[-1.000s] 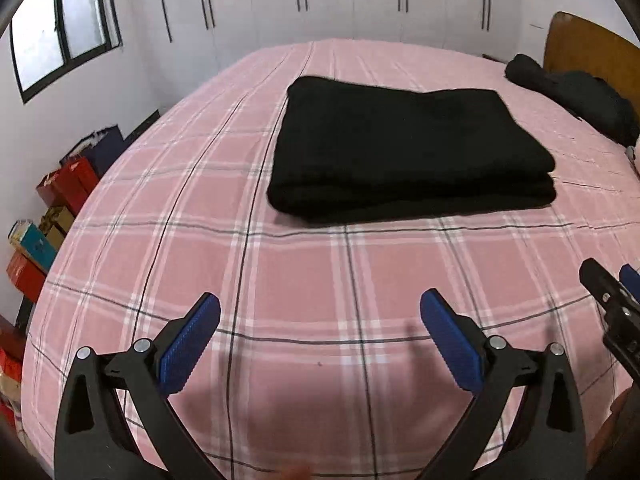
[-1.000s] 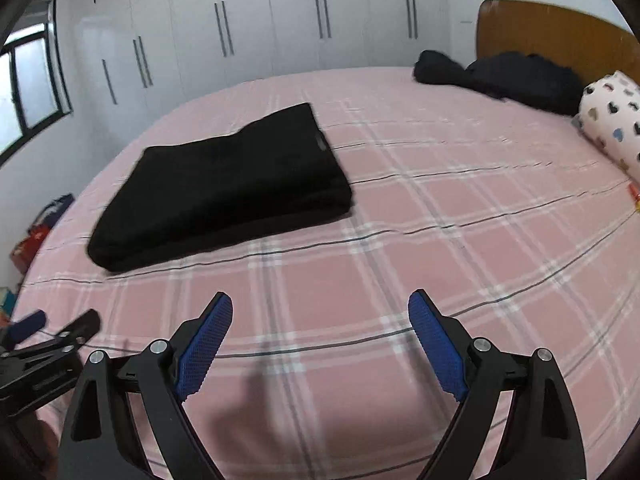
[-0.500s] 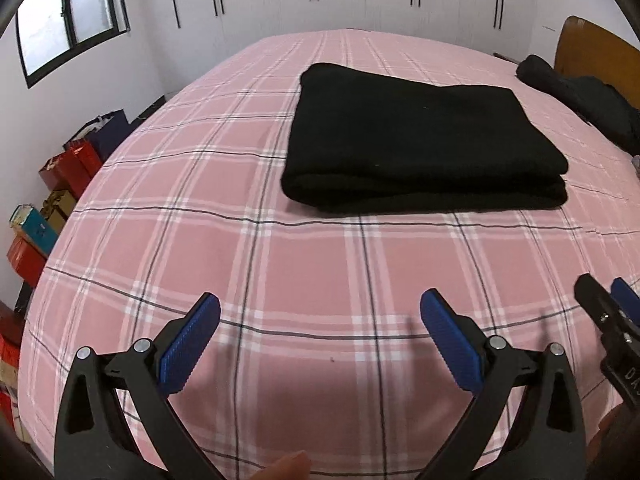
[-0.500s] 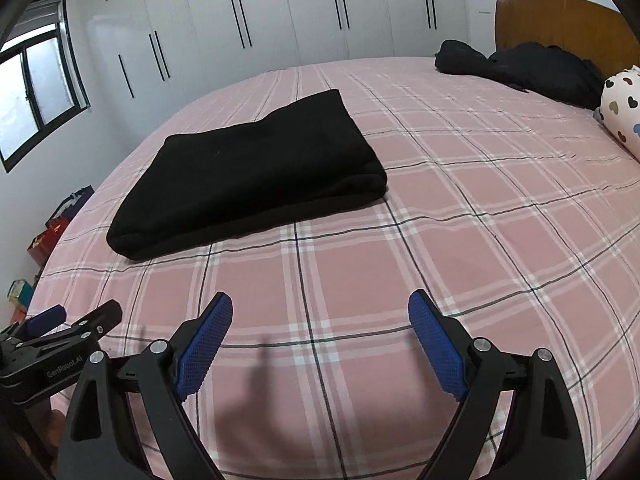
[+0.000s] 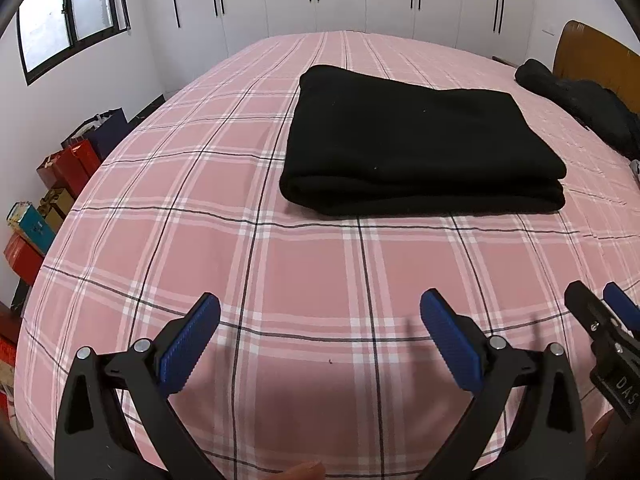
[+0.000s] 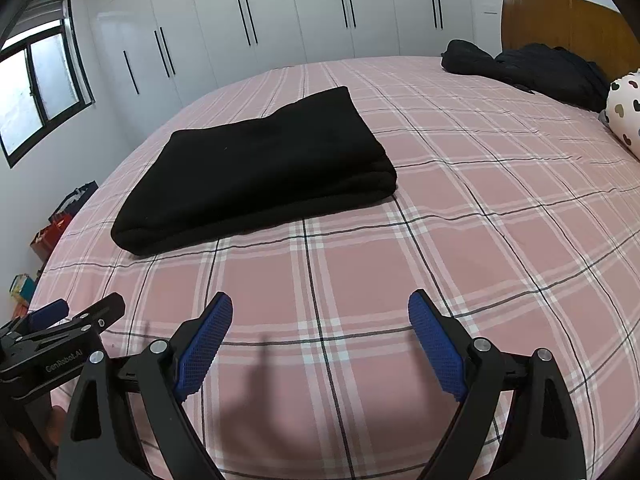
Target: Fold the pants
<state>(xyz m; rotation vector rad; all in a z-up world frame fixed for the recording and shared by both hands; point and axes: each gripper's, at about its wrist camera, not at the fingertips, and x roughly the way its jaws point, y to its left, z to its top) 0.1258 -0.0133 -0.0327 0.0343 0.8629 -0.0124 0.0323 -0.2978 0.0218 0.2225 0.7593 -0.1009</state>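
Already folded, the black pants (image 5: 420, 140) lie on the bed (image 5: 248, 280), upper centre-right in our left view, long axis across the frame. Our left gripper (image 5: 320, 344) and right gripper (image 6: 320, 340) both gape wide, empty, well short of them, about equally near.

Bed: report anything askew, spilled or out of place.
The folded black pants lie neat and flat on the pink plaid bedspread. Only a crumpled heap of dark clothes by the headboard looks untidy.
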